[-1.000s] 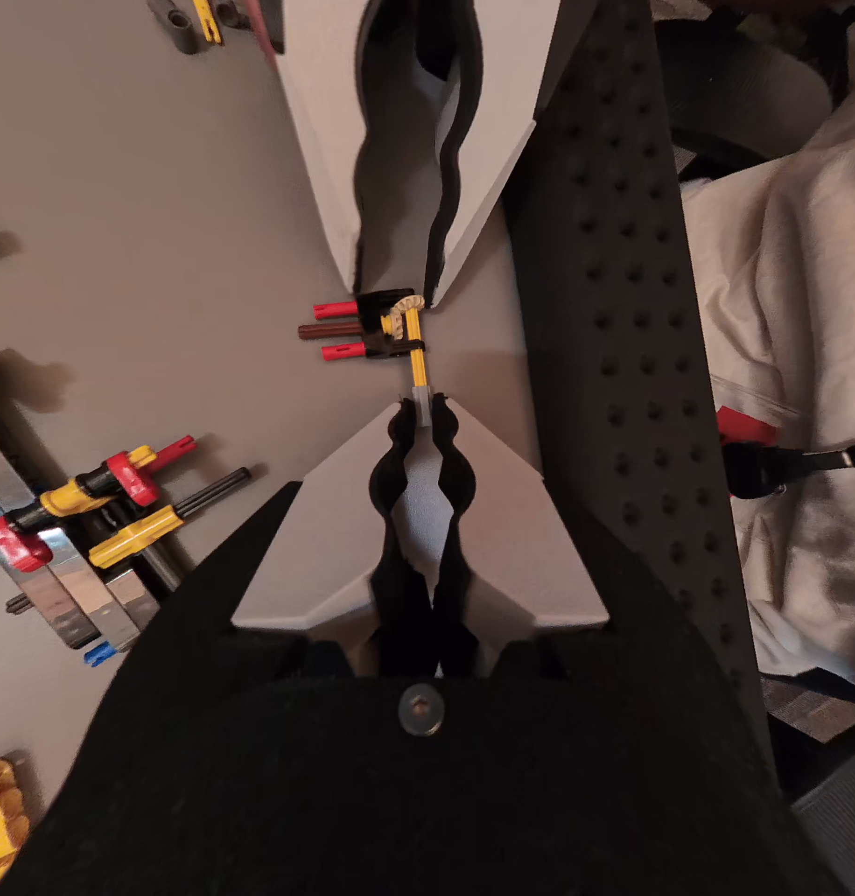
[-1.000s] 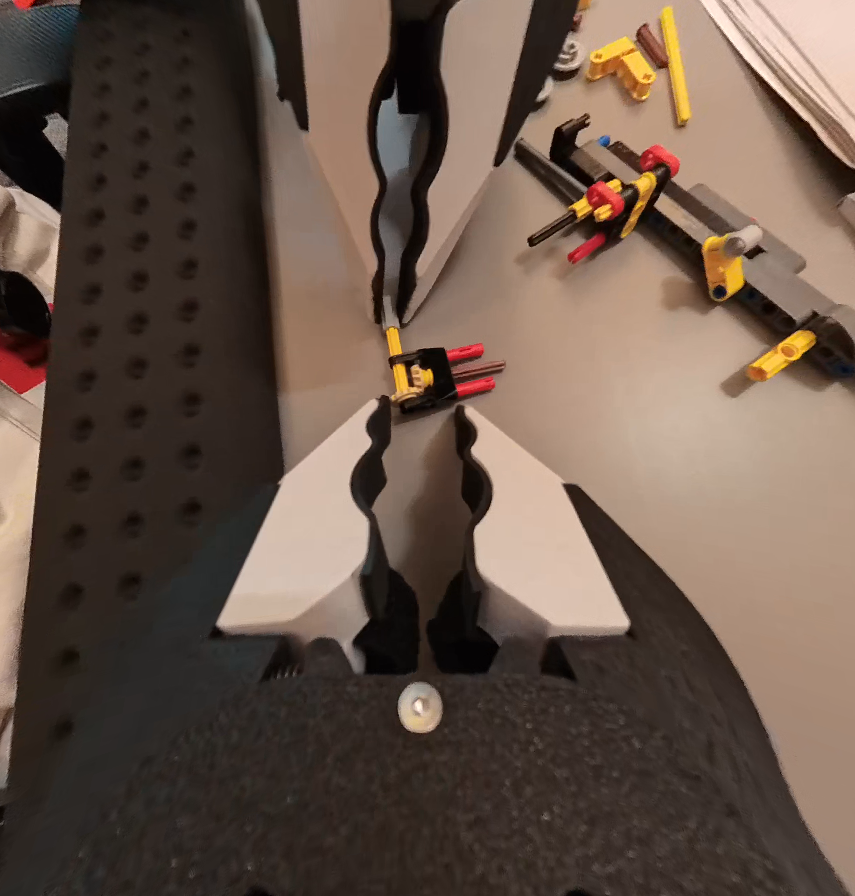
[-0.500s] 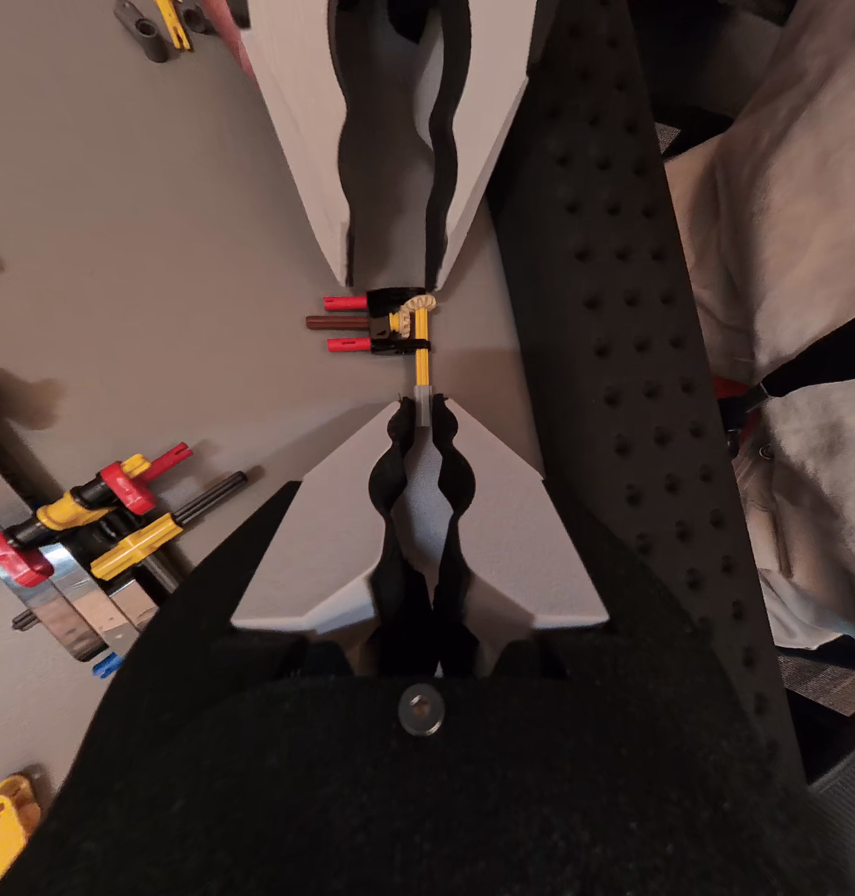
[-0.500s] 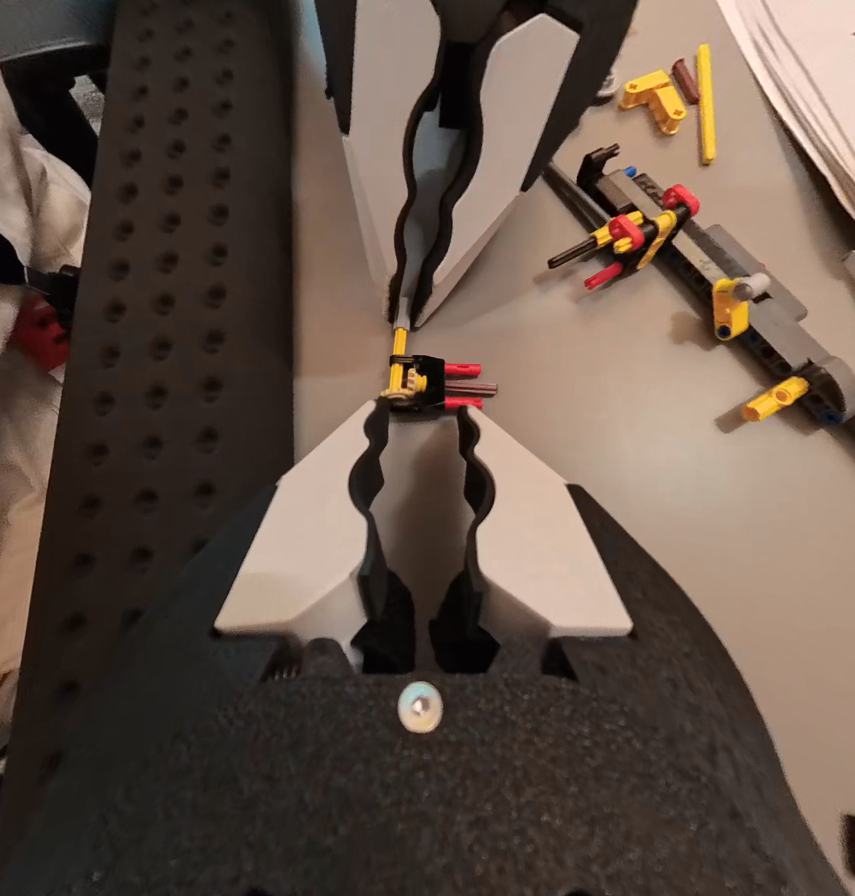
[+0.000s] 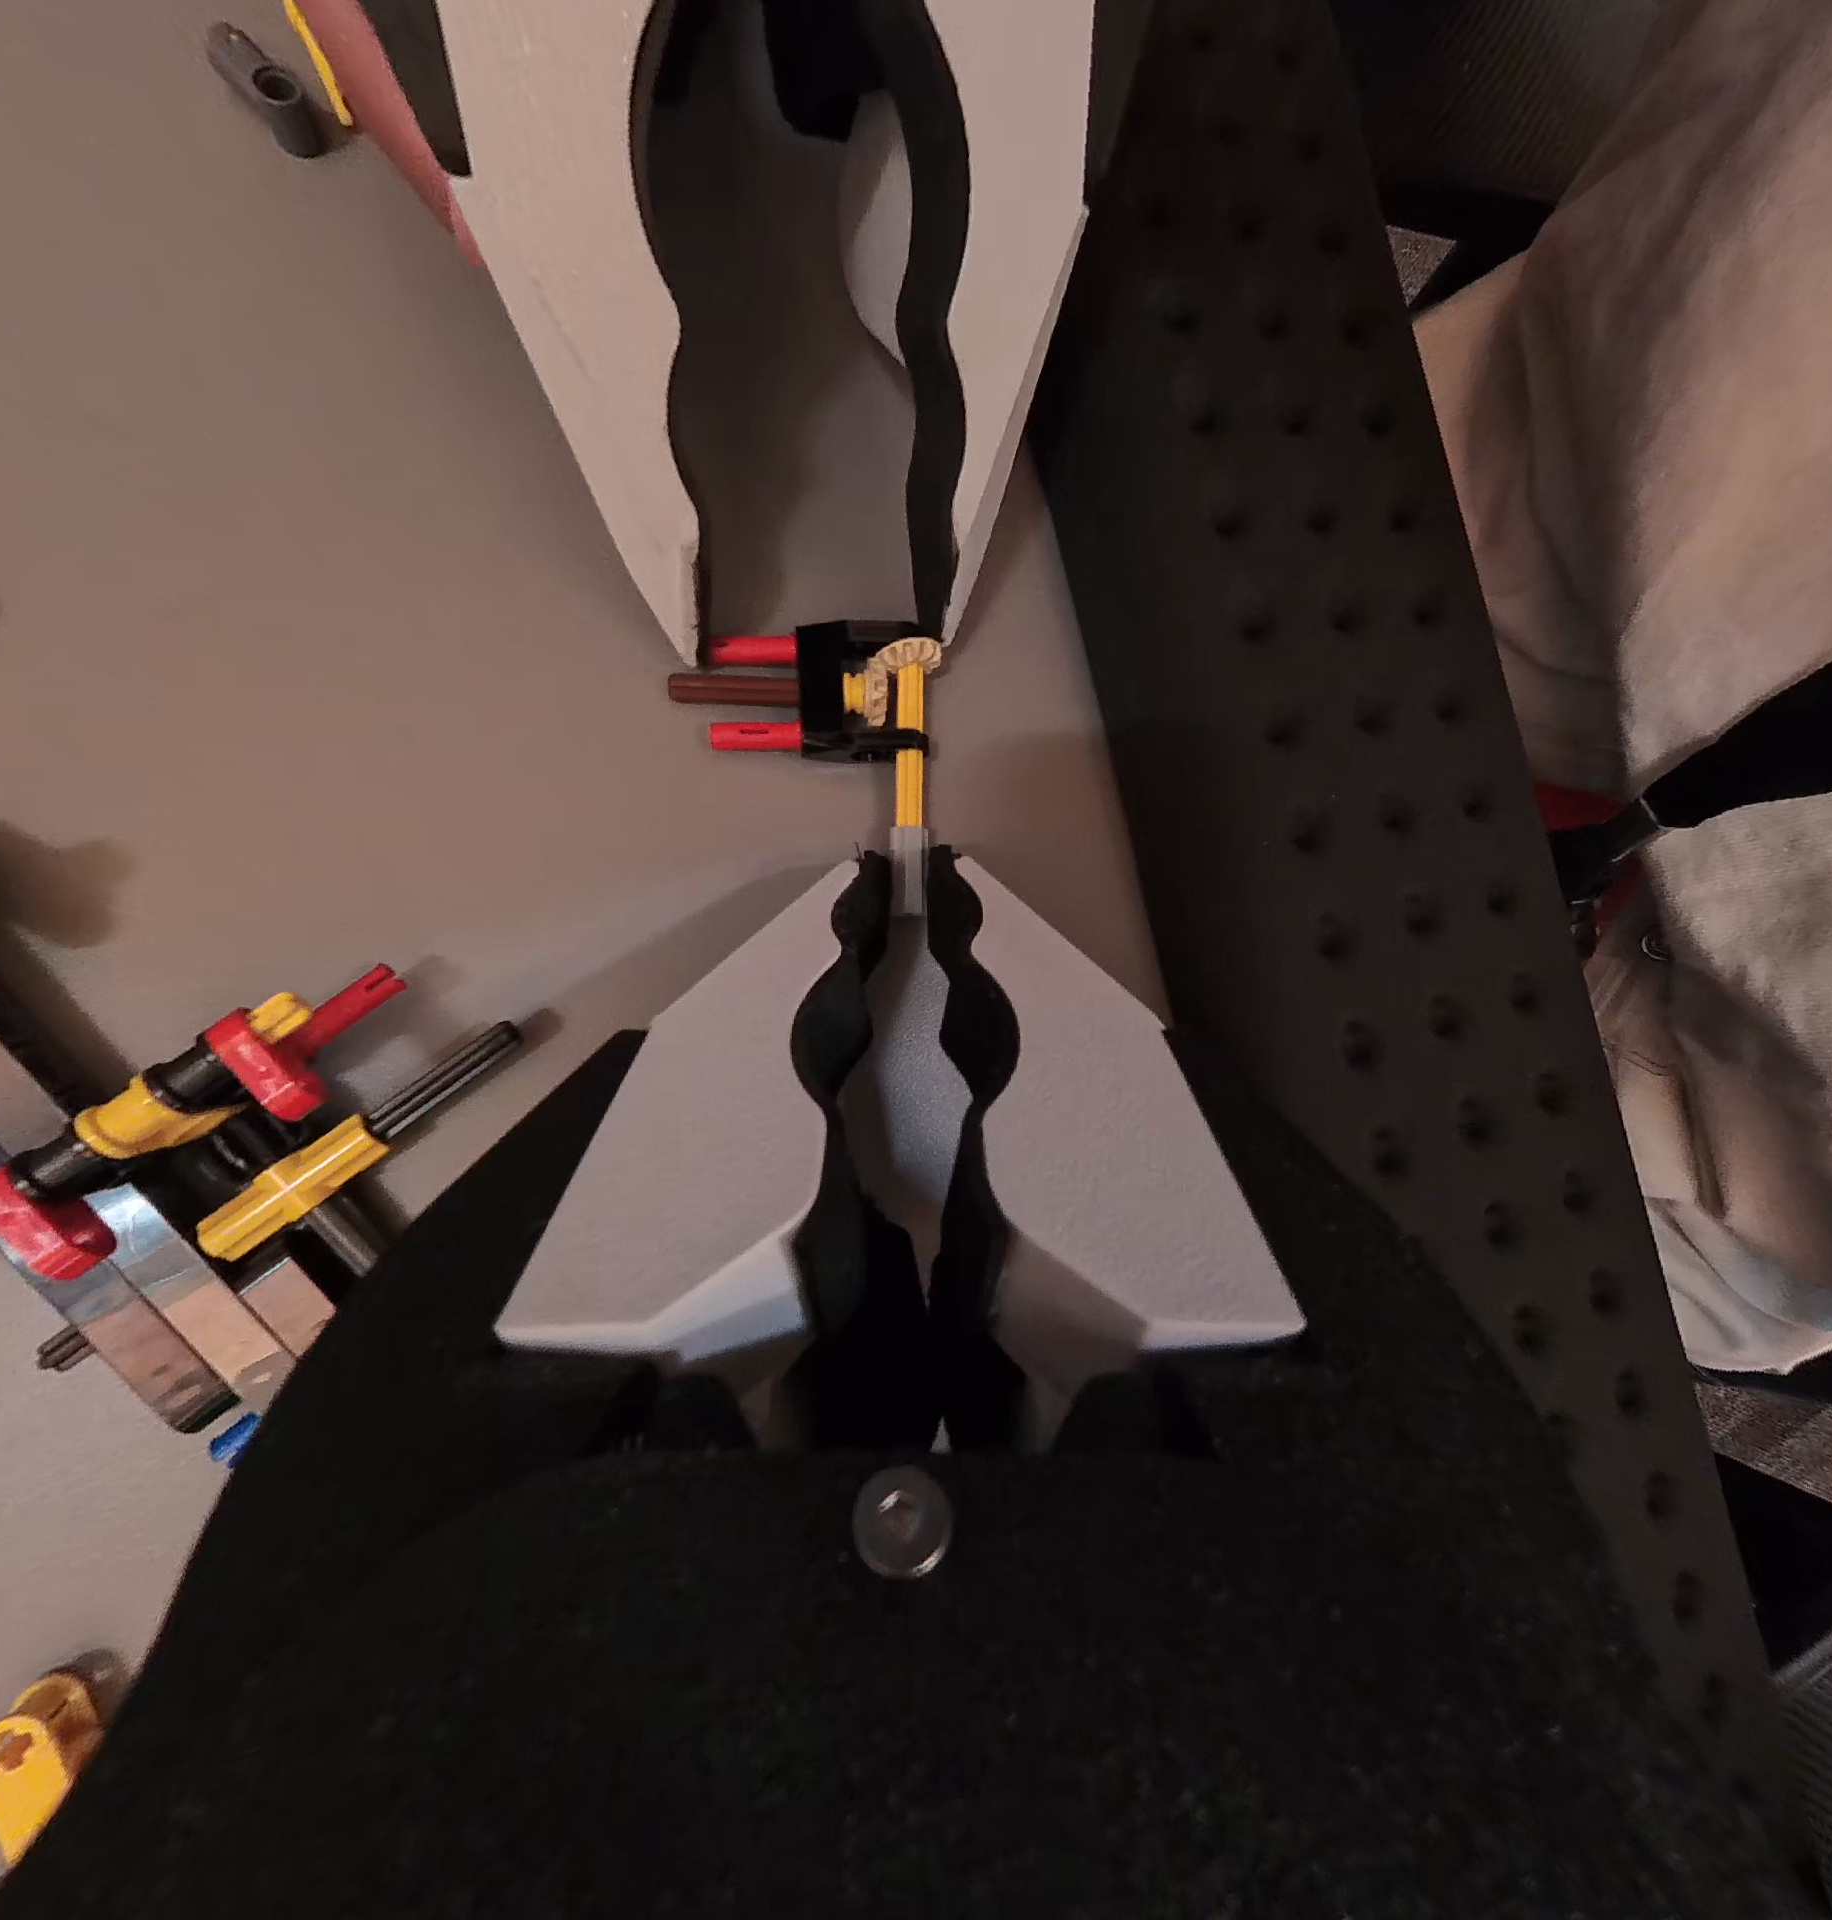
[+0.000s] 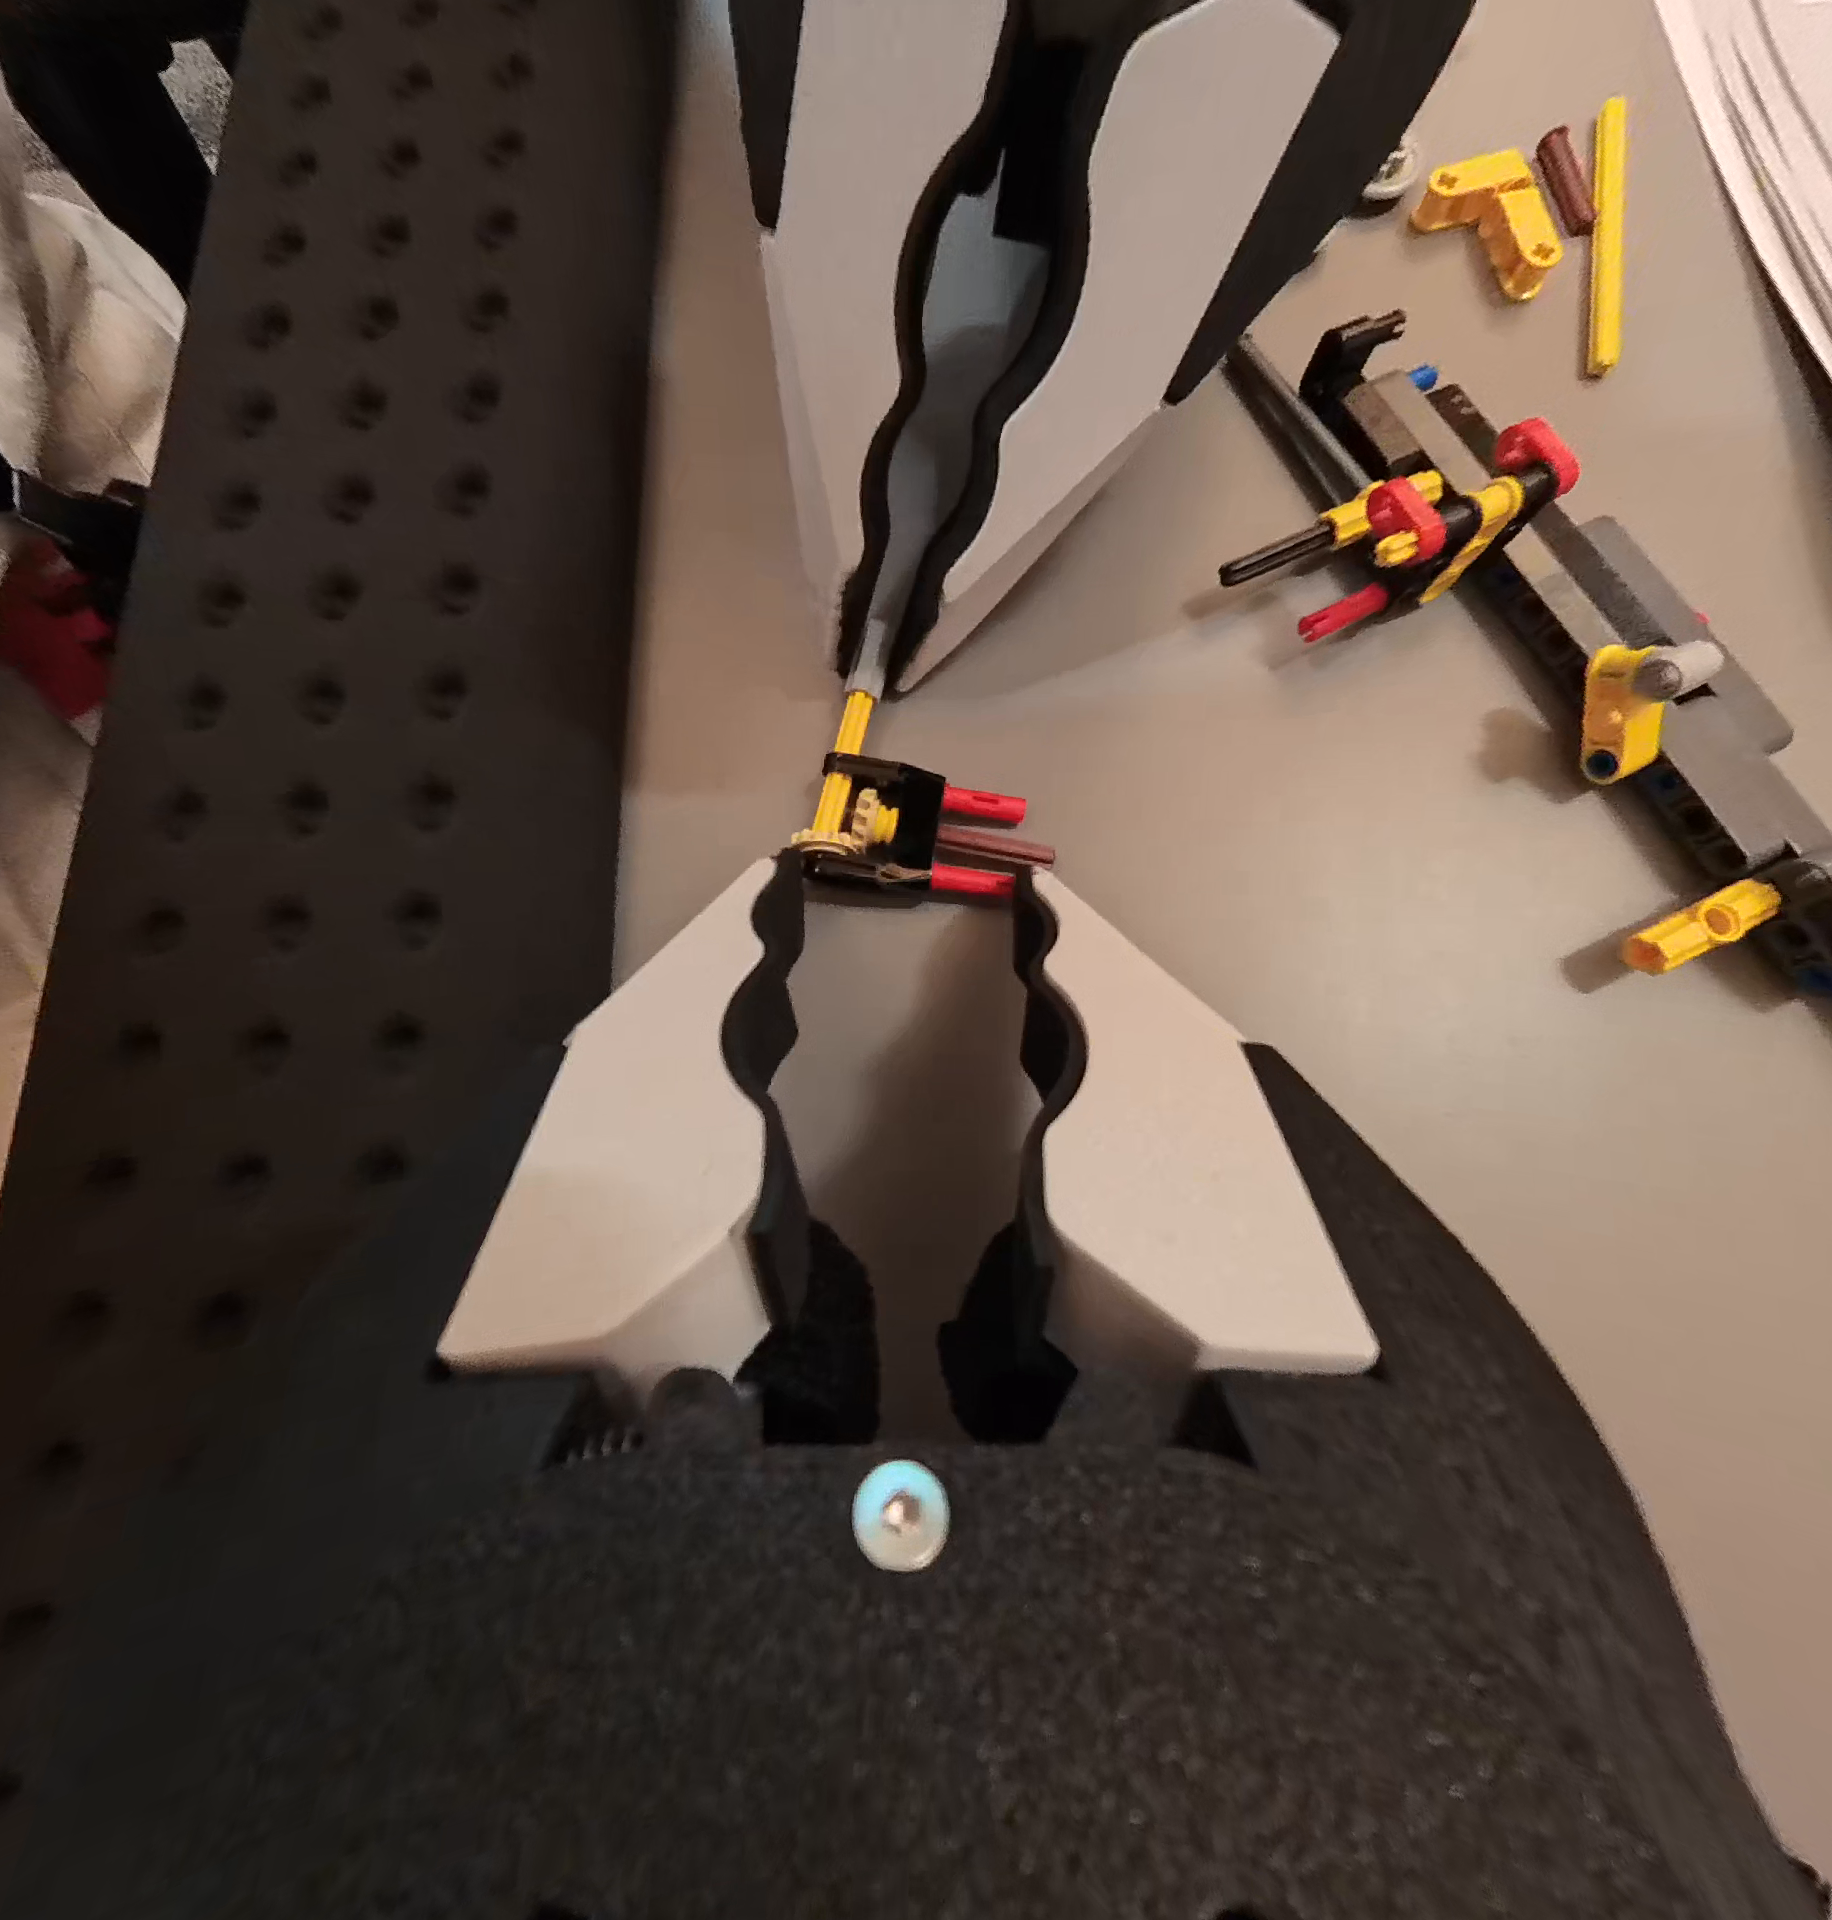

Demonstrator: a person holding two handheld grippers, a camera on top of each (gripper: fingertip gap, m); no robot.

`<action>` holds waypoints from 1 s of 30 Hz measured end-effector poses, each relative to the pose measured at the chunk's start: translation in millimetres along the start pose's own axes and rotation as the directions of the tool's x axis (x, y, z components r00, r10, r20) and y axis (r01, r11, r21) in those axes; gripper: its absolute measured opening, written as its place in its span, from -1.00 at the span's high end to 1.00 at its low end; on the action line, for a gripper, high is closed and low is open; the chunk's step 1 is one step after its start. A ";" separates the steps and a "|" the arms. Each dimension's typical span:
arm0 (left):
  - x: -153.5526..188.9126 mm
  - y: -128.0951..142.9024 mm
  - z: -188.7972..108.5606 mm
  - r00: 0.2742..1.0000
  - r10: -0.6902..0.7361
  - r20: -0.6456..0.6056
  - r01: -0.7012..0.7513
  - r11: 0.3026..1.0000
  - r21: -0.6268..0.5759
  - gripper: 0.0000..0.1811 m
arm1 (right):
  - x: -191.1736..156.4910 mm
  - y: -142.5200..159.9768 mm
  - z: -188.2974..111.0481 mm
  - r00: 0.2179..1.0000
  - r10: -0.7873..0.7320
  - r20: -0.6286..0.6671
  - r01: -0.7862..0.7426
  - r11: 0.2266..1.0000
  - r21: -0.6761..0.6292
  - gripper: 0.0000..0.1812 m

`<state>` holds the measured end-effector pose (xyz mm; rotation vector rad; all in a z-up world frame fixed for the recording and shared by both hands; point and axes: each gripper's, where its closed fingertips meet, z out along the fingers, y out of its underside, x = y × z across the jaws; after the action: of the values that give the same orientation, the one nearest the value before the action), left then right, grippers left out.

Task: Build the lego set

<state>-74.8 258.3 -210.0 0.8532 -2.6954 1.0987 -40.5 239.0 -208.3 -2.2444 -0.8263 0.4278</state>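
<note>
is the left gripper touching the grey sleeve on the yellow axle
Touching. In the left wrist view the left gripper has its jaws closed on the grey sleeve at the end of the yellow axle, black pads pressed against both sides, no gap.

A small black frame piece (image 5: 839,691) carrying tan gears, two red pins and a brown pin rides on a yellow axle (image 5: 909,764) capped by a grey sleeve (image 5: 909,868), above the counter near its perforated black edge

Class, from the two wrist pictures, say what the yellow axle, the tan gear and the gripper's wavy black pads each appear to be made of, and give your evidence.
Yellow axle: looks like hard moulded plastic, glossy, with straight ribs.
Tan gear: probably the same rigid plastic, semi-matte, with crisp small teeth.
Wavy black pads: seem to be soft rubber or foam, matte and without shine; the pictures leave open which.
</note>
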 end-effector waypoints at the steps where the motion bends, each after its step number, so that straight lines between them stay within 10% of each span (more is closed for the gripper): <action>1: -0.1 -0.2 0.0 1.000 -0.009 -0.001 0.009 1.000 0.004 0.93 | -0.1 0.2 0.0 1.000 0.002 -0.001 -0.002 1.000 -0.001 0.57; 30: 0.3 -1.6 1.8 0.970 -0.193 0.147 0.181 0.979 0.092 0.93 | 0.3 1.1 -0.7 0.999 0.042 0.002 -0.042 0.999 -0.009 0.56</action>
<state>-74.0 256.1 -210.3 1.2266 -2.6377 1.1452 -39.4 238.2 -208.6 -2.2737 -0.7850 0.4463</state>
